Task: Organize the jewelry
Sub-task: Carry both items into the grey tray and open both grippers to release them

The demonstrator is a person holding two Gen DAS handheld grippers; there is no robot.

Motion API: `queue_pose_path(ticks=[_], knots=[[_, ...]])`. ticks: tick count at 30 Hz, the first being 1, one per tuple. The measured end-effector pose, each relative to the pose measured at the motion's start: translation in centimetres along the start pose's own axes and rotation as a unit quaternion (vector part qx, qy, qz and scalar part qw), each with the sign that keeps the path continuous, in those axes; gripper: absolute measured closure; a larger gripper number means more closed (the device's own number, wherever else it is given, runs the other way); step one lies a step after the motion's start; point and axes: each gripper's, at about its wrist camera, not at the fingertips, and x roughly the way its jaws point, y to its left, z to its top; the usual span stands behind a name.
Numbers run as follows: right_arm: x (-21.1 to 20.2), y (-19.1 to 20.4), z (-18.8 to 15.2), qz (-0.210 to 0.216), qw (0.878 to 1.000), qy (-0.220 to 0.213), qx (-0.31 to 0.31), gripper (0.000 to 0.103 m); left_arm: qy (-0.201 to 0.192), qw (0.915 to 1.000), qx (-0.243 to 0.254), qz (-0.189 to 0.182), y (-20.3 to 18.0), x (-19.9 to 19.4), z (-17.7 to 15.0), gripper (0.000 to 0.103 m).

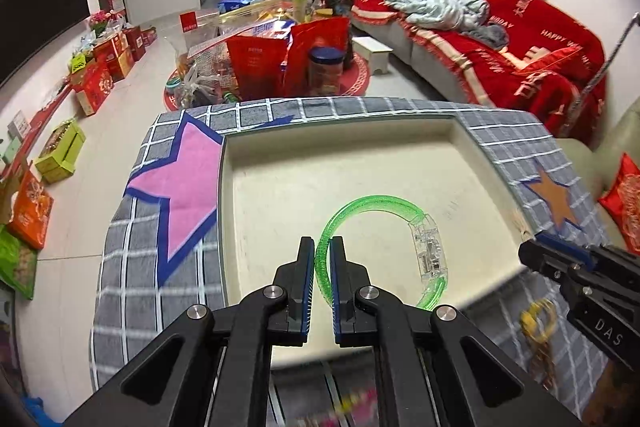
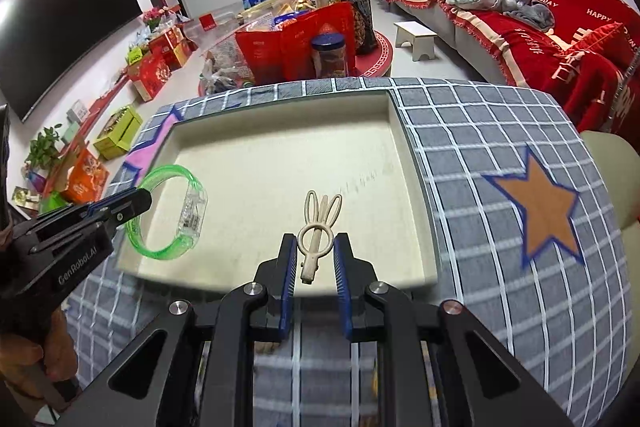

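Note:
My left gripper [image 1: 322, 247] is shut on a green translucent bracelet [image 1: 372, 203] with a clear clasp box, held over the cream tray [image 1: 340, 131]. It also shows in the right wrist view: gripper [image 2: 140, 201], bracelet [image 2: 172, 211]. My right gripper [image 2: 316, 247] holds a cream rabbit-ear hair clip [image 2: 318, 227] between its blue pads, over the near edge of the tray [image 2: 280, 119]. The clip seems to touch both pads. The right gripper's tip shows at the right in the left wrist view [image 1: 536, 251].
The tray lies on a grey checked cloth [image 2: 480, 131] with a pink star [image 1: 184, 187] and an orange star [image 2: 544, 211]. A yellow jewelry piece [image 1: 538, 319] lies on the cloth. Red bags, boxes and a red sofa stand beyond.

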Motion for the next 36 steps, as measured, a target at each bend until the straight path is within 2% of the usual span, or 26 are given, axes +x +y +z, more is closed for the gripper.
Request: queue_pose_path(ticks=[8,16,19,21,22,23,25,31,36], knots=[[4.7,-1.2,1.6,-0.01,1.0,0.024,0.013,0.083,0.041,0.9987,0.011,0.029,0.2,5.5,1.1,0.078],[7.0,-1.6,1.0,-0.017,0.999,0.046,0.024,0.083,0.042,0.997,0.032,0.056,-0.7,6.4,0.6,0.078],[6.8,-1.6,0.8,-0.019,0.999,0.042,0.023,0.082,0.04,0.9963,0.039,0.066,-0.9,6.3,0.4,0.077],[6.8,-1.5,0.8,-0.019,0.999,0.043,0.023,0.078,0.032,0.9957,0.043,0.075,-1.0,6.0,0.3,0.077],[6.7,-1.5,0.9,-0.016,0.999,0.045,0.024,0.07,0.029,0.9956,0.043,0.077,-1.1,5.8,0.2,0.077],[6.6,-1.6,0.9,-0.014,0.998,0.046,0.027,0.056,0.026,0.9959,0.042,0.076,-1.1,5.5,0.2,0.077],[6.0,-1.5,0.8,-0.012,0.999,0.039,0.033,0.047,0.021,0.9968,0.034,0.069,-0.9,5.0,0.2,0.077],[2.7,-1.3,0.5,0.0,0.999,0.008,0.047,0.046,0.01,0.9976,0.02,0.065,-0.2,3.8,0.2,0.077],[-0.5,-0.6,-0.5,0.008,0.999,-0.016,0.047,0.036,0.008,0.9991,-0.001,0.042,0.8,2.2,-0.4,0.077]])
